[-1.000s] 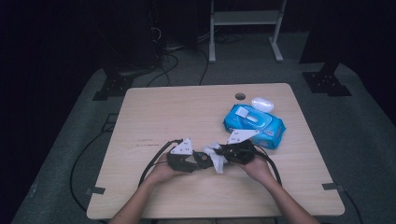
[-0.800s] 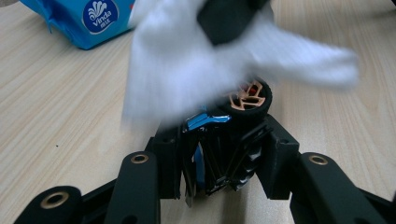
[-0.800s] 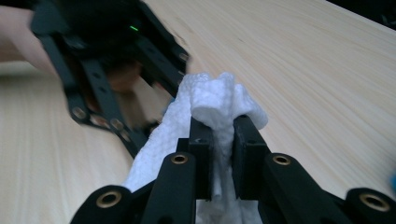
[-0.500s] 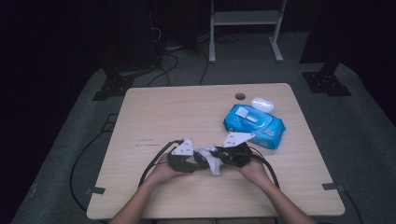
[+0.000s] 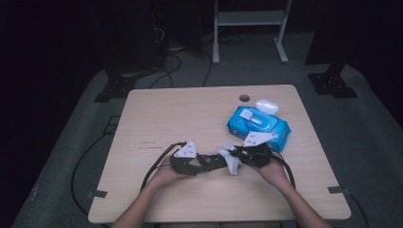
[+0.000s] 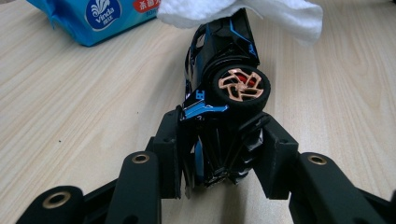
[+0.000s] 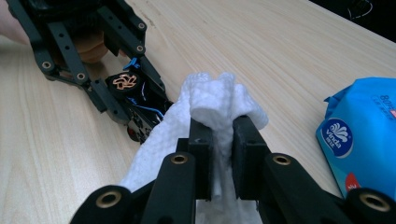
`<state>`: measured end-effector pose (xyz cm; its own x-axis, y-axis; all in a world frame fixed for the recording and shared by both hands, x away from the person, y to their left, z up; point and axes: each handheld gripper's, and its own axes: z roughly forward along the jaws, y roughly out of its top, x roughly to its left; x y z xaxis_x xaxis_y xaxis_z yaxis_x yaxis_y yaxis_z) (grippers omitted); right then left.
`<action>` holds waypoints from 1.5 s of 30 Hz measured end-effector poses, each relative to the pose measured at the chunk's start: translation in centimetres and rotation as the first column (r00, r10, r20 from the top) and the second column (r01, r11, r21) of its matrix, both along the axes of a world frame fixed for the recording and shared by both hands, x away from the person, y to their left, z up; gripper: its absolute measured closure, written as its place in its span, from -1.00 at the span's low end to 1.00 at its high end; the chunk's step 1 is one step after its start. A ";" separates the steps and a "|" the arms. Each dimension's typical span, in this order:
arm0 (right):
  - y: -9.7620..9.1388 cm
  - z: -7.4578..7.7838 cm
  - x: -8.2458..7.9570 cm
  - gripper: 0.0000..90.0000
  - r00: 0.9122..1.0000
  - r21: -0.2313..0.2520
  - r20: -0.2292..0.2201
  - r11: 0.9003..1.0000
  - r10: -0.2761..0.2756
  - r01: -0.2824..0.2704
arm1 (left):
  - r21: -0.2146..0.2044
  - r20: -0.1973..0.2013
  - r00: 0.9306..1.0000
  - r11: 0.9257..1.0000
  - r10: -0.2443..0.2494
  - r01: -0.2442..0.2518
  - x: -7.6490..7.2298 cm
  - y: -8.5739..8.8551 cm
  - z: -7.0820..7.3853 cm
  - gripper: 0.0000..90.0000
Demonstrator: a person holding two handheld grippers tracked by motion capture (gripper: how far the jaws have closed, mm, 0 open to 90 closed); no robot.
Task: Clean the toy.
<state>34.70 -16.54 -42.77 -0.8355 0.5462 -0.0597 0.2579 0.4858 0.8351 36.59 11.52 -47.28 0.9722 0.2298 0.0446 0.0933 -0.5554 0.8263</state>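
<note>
A black and blue toy car (image 6: 219, 98) with copper-coloured wheels lies on its side in my left gripper (image 6: 219, 158), whose jaws are shut on its rear end. From above, that left gripper (image 5: 205, 163) is near the table's front with the toy car (image 5: 213, 161) pointing right. My right gripper (image 7: 218, 140) is shut on a bunched white wipe (image 7: 215, 105), which rests against the car's front end (image 7: 140, 109). In the high view the right gripper (image 5: 237, 159) and the wipe (image 5: 231, 159) meet the car at the middle.
A blue pack of wet wipes (image 5: 258, 124) lies at the right of the wooden table (image 5: 190, 114), with a small white case (image 5: 266, 105) just behind it. A cable hole (image 5: 244, 98) is near the far edge. Cables (image 5: 157, 166) trail from both grippers.
The right gripper with the wipe has shifted slightly along the car. The left gripper and the car have stayed in place.
</note>
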 end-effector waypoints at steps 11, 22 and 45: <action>-2.1 -0.1 0.1 0.76 0.997 0.039 -0.020 0.996 -0.081 0.081 | 0.007 0.004 1.000 1.000 0.003 -0.003 -0.1 0.1 0.1 0.29; 0.0 -0.4 -0.1 0.76 0.999 0.050 -0.029 0.999 -0.018 0.019 | 0.008 -0.005 1.000 1.000 0.008 -0.008 0.1 0.3 0.1 0.29; -0.8 -0.3 0.3 0.76 0.997 0.062 -0.044 0.996 -0.056 0.059 | 0.029 -0.018 1.000 1.000 -0.001 0.002 0.2 1.3 0.4 0.29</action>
